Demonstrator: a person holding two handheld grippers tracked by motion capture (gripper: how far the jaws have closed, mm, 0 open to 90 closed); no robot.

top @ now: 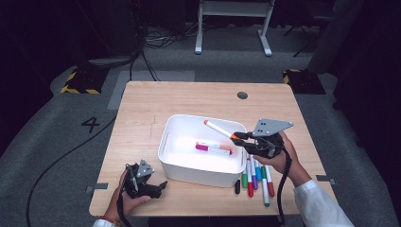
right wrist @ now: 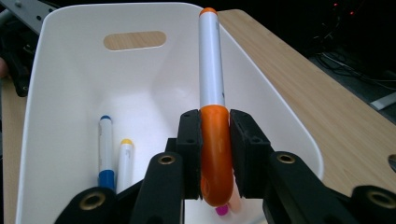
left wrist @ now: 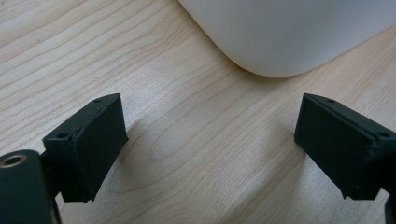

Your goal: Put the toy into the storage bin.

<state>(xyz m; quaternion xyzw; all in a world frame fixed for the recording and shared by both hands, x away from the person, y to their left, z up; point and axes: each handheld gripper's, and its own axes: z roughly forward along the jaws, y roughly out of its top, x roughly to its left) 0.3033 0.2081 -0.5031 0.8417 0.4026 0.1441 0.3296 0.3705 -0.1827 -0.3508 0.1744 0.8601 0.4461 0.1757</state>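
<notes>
The orange marker (right wrist: 211, 70) has a white barrel w/ orange cap and tip; the right gripper (right wrist: 215, 154) pinches it by the cap, held above the white bin (top: 165, 142), pointing over the inside. Markers lying in the bin are partly hidden behind the jaws. Left gripper (left wrist: 210, 140) rests spread wide on the table (top: 142, 104), near the bin corner, w/ free wood around it.

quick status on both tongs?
Left tongs: open, empty, low over the table.
Right tongs: shut on the orange marker, over the white bin.
</notes>
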